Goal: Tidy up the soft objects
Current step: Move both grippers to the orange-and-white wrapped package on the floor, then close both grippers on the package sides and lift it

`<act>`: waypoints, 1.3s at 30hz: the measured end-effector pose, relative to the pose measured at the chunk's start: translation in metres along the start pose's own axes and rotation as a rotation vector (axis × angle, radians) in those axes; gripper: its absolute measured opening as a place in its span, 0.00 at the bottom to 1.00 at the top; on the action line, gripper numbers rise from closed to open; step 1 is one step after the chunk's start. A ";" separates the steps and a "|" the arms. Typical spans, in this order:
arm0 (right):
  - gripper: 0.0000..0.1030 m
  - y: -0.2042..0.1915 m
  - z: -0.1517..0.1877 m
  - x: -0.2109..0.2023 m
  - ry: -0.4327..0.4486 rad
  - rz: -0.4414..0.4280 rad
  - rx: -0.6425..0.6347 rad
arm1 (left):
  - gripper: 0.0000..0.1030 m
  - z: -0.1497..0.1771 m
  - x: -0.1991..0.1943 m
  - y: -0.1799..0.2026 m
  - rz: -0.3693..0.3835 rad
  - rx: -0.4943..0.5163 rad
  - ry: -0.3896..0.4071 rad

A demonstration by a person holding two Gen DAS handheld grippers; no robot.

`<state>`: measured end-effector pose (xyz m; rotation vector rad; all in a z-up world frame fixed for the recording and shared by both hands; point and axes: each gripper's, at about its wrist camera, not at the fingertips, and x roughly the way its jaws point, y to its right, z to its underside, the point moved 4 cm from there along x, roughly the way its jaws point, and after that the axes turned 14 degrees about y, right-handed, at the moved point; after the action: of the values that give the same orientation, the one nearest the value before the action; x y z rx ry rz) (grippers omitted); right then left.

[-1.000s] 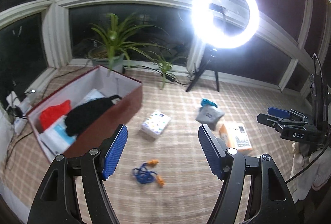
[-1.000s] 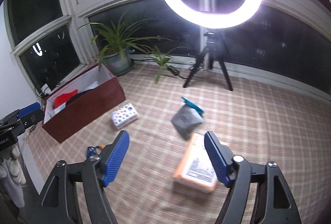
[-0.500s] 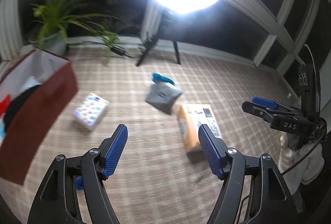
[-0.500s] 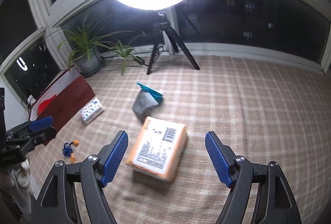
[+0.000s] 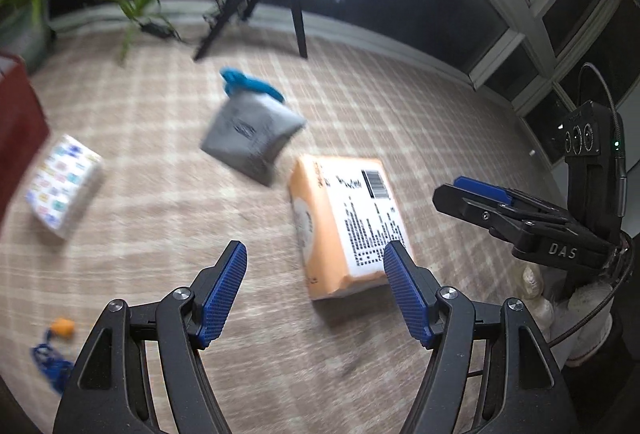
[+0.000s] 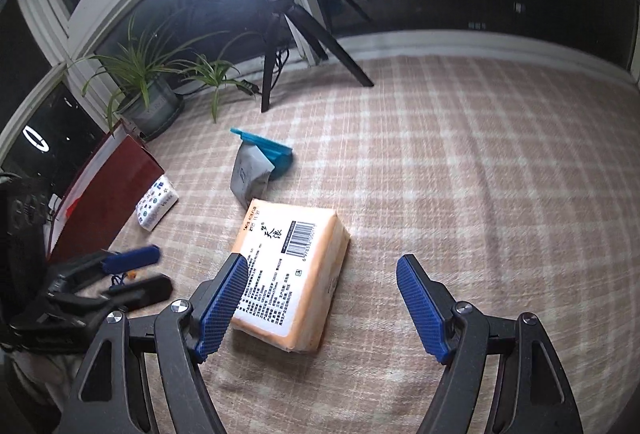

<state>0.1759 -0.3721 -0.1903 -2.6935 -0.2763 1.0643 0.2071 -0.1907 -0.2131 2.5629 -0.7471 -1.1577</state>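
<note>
An orange soft pack (image 5: 344,222) (image 6: 292,274) with a printed label lies flat on the checked carpet. Beyond it rests a grey pouch (image 5: 252,137) (image 6: 250,173) against a blue item (image 6: 268,149). A small patterned tissue pack (image 5: 60,185) (image 6: 157,207) lies near the red box (image 6: 104,205). My left gripper (image 5: 316,286) hovers open just short of the orange pack, its right pad over the pack's near corner. My right gripper (image 6: 320,298) is open above the pack's near end. Each gripper shows in the other's view (image 5: 516,213) (image 6: 120,274).
A blue cord with orange ends (image 5: 52,354) lies at the lower left. A ring light on a tripod (image 6: 280,33) and potted plants (image 6: 148,89) stand by the windows at the back. Open carpet stretches to the right of the orange pack.
Both grippers swung right and sank toward the floor; the orange pack now sits close between their fingers, and the red box has slid out to the left edge. Jaws stayed equally wide.
</note>
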 end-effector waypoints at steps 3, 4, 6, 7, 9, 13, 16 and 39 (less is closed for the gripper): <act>0.70 0.002 0.003 0.009 -0.025 -0.021 0.017 | 0.69 0.006 0.014 0.003 0.023 -0.010 -0.039; 0.68 0.002 0.004 0.011 -0.034 -0.026 0.018 | 0.69 0.007 0.018 0.004 0.029 -0.010 -0.051; 0.67 0.003 0.007 0.017 -0.054 -0.036 0.021 | 0.69 0.009 0.023 0.006 0.038 -0.014 -0.063; 0.66 0.003 0.008 0.019 -0.064 -0.042 0.026 | 0.69 0.008 0.024 0.006 0.043 -0.016 -0.067; 0.64 0.005 0.010 0.027 -0.091 -0.068 0.055 | 0.69 0.007 0.029 0.008 0.057 -0.022 -0.076; 0.54 0.010 0.015 0.042 -0.153 -0.121 0.125 | 0.67 0.005 0.038 0.007 0.076 -0.037 -0.095; 0.49 0.012 0.019 0.050 -0.190 -0.147 0.167 | 0.64 0.006 0.042 0.008 0.098 -0.037 -0.110; 0.39 0.004 0.017 0.053 -0.224 -0.186 0.198 | 0.47 0.012 0.023 0.023 0.124 0.013 -0.087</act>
<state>0.2028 -0.3599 -0.2383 -2.3266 -0.4271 1.2642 0.2024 -0.2224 -0.2262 2.4511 -0.9222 -1.2340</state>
